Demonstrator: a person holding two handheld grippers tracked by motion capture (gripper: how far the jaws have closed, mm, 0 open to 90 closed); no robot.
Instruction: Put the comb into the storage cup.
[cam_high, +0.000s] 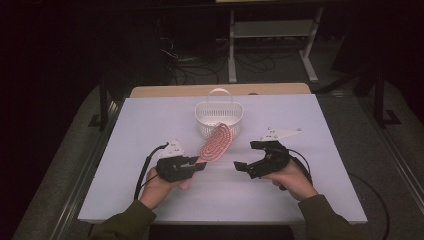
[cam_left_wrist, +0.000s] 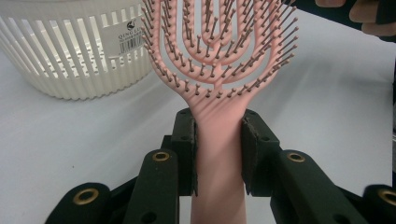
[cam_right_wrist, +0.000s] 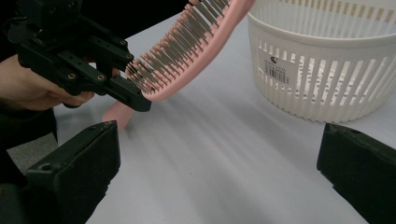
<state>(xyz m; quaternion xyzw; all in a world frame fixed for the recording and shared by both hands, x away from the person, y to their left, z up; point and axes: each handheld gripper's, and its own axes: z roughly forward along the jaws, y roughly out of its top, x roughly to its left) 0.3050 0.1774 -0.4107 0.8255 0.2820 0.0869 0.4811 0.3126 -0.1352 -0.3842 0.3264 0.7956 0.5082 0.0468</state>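
— Pink hairbrush (cam_left_wrist: 219, 70): clamped by the handle between the two black pads of the left gripper (cam_left_wrist: 218, 156), one pad pressed flat on each side of the neck, just below the bristle head.

— And seen from above?

— Same grasp by the left gripper (cam_high: 197, 165), brush (cam_high: 216, 141) raised off the white table (cam_high: 150, 125) and slanting up and away toward the white slatted basket (cam_high: 218, 118). Long axis running from the pads to the basket's near rim, head end highest, close over that rim (touching or merely overlapping, impossible to tell).

— Bristles facing which way?

— Toward the camera in the left gripper view; in the right gripper view, brush (cam_right_wrist: 187, 51) side-on, bristles angled down and to that view's left.

— Right gripper?

— Right gripper (cam_high: 243, 156) released, jaws spread wide with nothing between them, just beside the brush and apart from it. Wide gap also plain in the right gripper view (cam_right_wrist: 219, 172), bare table between the pads.

— Anything hidden?

— Tip of the brush head cut off at the top edge in both gripper views. Butt of the handle cut off at the bottom of the left gripper view. Basket (cam_right_wrist: 322, 60) cropped on the right; inside not readable.
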